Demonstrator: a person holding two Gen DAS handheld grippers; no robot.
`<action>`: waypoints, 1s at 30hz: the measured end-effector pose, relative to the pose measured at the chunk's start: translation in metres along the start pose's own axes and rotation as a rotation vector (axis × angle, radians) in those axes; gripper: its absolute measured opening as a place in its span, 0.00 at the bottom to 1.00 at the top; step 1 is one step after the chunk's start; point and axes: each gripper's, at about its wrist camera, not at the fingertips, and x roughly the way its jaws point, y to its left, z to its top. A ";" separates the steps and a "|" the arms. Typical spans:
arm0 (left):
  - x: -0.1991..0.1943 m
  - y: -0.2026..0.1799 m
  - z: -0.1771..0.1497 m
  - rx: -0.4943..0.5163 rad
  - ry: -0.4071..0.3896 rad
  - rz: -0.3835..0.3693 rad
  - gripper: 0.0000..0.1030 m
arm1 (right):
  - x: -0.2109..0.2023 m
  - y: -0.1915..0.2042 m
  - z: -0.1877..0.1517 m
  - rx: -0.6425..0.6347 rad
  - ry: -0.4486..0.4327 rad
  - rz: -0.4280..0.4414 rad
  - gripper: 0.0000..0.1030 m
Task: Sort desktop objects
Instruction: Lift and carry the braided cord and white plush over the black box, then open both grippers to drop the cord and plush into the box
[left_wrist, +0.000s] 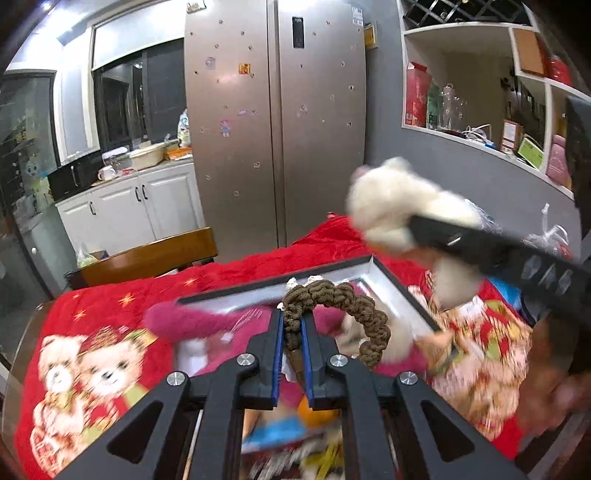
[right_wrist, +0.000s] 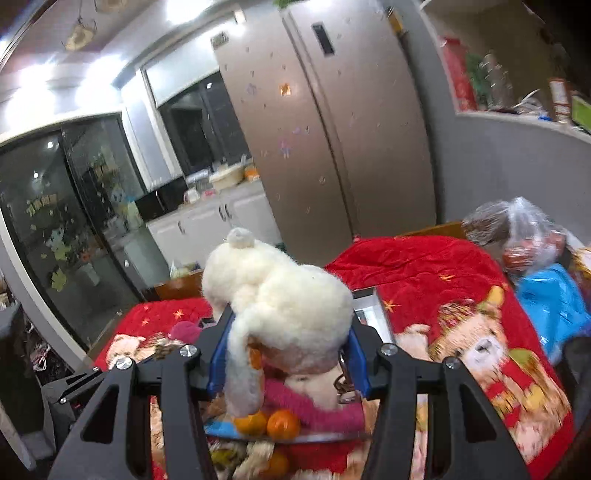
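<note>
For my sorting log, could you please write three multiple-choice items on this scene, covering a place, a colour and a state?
1. Where is the white plush toy?
A. flat in the tray
B. between the right tool's fingers
C. on the chair

2. What colour is the cloth over the table?
A. red
B. green
C. grey

3. What is the left tool doing?
A. hanging open over the cloth
B. shut on the brown braided cord
C. shut on an orange

Answers: 1 B, the blue pads flank the toy in the right wrist view. 2 A, red shows in both views. 3 B, the brown braided cord runs between its closed fingers.
</note>
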 end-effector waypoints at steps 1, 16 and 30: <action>0.016 -0.002 0.009 -0.003 0.024 -0.014 0.09 | 0.013 -0.001 0.004 -0.010 0.012 -0.003 0.52; 0.136 0.009 0.026 -0.048 0.132 0.093 0.09 | 0.136 -0.065 -0.023 0.011 0.231 -0.160 0.53; 0.152 0.011 0.022 -0.057 0.181 0.113 0.09 | 0.126 -0.066 -0.027 0.022 0.221 -0.192 0.53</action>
